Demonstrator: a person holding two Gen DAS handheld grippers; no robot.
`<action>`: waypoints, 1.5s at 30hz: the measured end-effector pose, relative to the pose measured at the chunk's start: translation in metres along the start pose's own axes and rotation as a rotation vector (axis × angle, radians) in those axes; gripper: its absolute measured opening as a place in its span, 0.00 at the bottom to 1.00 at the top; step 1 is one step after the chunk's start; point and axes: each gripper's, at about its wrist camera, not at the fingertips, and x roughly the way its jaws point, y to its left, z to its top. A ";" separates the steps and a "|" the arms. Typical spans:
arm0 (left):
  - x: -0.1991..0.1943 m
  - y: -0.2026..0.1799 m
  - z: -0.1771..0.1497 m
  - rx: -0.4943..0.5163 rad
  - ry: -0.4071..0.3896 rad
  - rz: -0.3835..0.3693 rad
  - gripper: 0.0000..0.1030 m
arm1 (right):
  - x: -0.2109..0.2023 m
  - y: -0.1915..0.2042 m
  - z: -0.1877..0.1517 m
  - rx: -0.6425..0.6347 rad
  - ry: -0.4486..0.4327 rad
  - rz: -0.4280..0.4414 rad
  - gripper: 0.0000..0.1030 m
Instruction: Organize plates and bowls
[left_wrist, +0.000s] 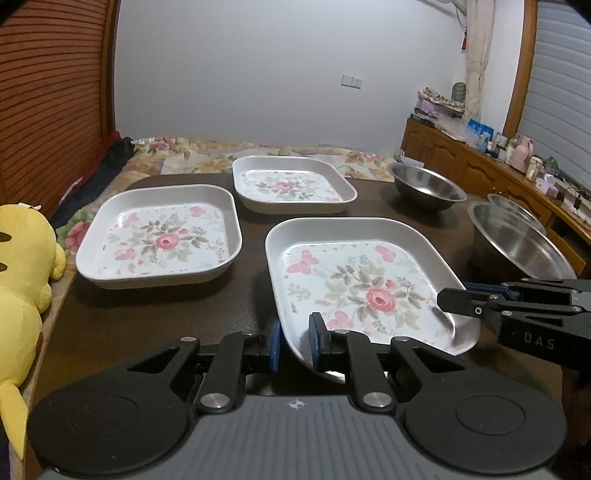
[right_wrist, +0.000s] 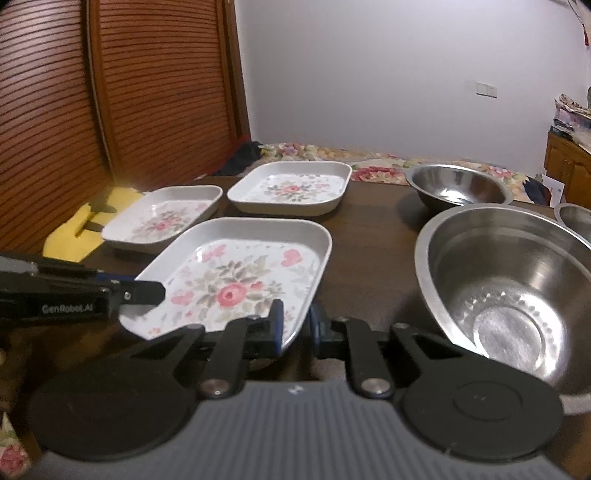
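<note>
Left wrist view shows the left gripper (left_wrist: 294, 343) and right gripper (right_wrist: 296, 325) each clamped on the near floral plate's (left_wrist: 354, 280) near rim on the table (left_wrist: 147, 314), so lift both ends level together.

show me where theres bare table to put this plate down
Bare table lies in front of the left plate, beside the left tool. A narrower strip runs between the held plate and the big steel bowl. It is crowded at the back, around the far plate and far bowl.
</note>
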 end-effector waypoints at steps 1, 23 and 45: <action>-0.005 -0.002 -0.001 0.007 -0.007 0.001 0.17 | -0.003 -0.001 0.000 0.005 -0.003 0.006 0.16; -0.053 -0.014 -0.048 -0.013 0.016 0.010 0.17 | -0.051 0.015 -0.034 -0.001 -0.017 0.086 0.16; -0.050 -0.017 -0.056 -0.017 0.038 0.022 0.17 | -0.050 0.018 -0.049 -0.005 -0.001 0.081 0.18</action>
